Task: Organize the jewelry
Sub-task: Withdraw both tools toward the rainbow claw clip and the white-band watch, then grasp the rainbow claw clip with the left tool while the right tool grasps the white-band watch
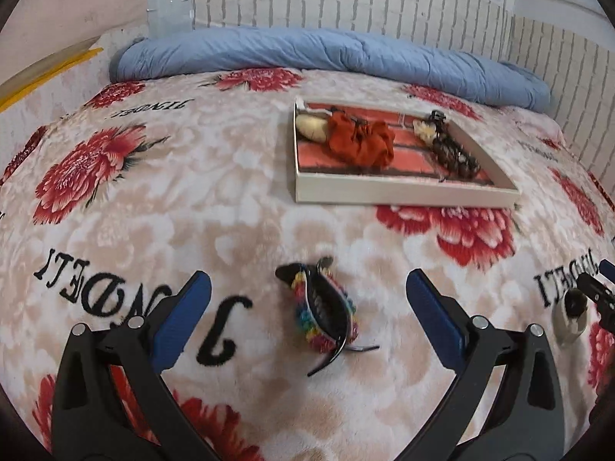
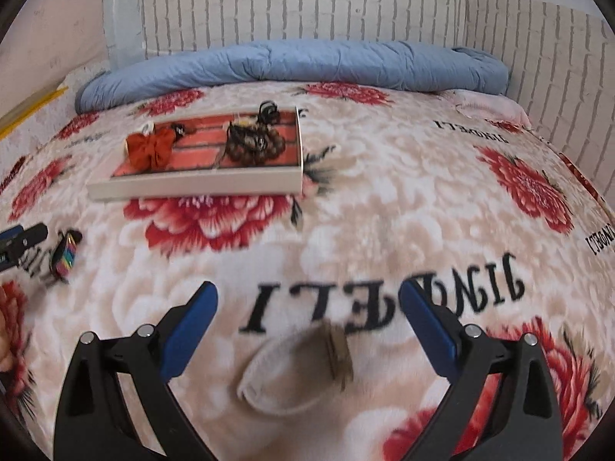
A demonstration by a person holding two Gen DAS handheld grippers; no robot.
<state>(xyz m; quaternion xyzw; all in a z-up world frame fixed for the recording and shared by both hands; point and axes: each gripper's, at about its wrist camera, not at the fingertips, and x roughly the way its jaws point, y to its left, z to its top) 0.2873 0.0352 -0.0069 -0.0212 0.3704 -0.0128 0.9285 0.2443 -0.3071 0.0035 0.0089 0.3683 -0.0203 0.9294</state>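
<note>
A black hair claw clip wrapped in rainbow yarn (image 1: 323, 313) lies on the floral blanket, between the wide-apart blue fingers of my left gripper (image 1: 307, 288), which is open and not touching it. My right gripper (image 2: 307, 299) is open over a cream oval piece with a dark band (image 2: 296, 372) lying on the blanket. Beyond both stands a white shallow box (image 1: 403, 191) with a red striped floor. It holds an orange scrunchie (image 1: 361, 142), a dark beaded piece (image 1: 455, 153) and a cream item (image 1: 313, 127). The rainbow clip (image 2: 65, 255) also shows at the left in the right wrist view.
The flowered blanket (image 1: 192, 192) covers a bed. A rolled blue quilt (image 1: 326, 52) lies along its far side against a brick-pattern wall. The right gripper's tip (image 1: 595, 292) and the cream piece (image 1: 569, 317) show at the right edge of the left wrist view.
</note>
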